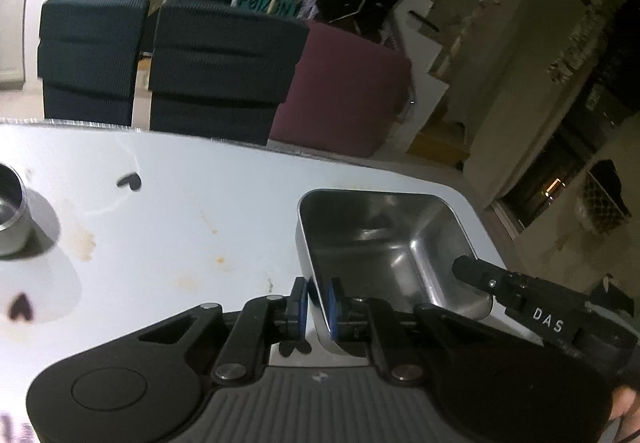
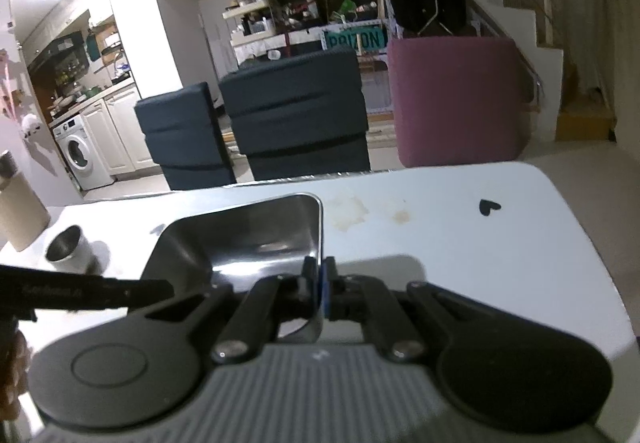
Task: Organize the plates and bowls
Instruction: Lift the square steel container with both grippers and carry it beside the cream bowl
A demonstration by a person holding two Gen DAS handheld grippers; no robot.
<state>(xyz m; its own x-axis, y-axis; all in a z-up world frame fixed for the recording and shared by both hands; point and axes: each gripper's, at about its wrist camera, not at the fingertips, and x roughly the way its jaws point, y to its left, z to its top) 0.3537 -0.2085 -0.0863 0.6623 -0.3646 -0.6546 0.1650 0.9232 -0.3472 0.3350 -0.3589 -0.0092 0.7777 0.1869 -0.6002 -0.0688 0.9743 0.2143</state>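
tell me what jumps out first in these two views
A shiny rectangular steel tray sits near the corner of the white table, pinched on opposite walls by the left gripper and right gripper. A small steel cup stands further along the table, with black heart stickers dotted about.

Right hand-held gripper (image 2: 319,289) clamped on steel tray's (image 2: 240,243) right wall, on white table (image 2: 480,251).

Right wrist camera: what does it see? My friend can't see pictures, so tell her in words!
The right claw pinches the right-hand wall of a shiny rectangular steel tray over a white table. The left claw's black arm pokes in from the left, and a small steel cup stands farther left.
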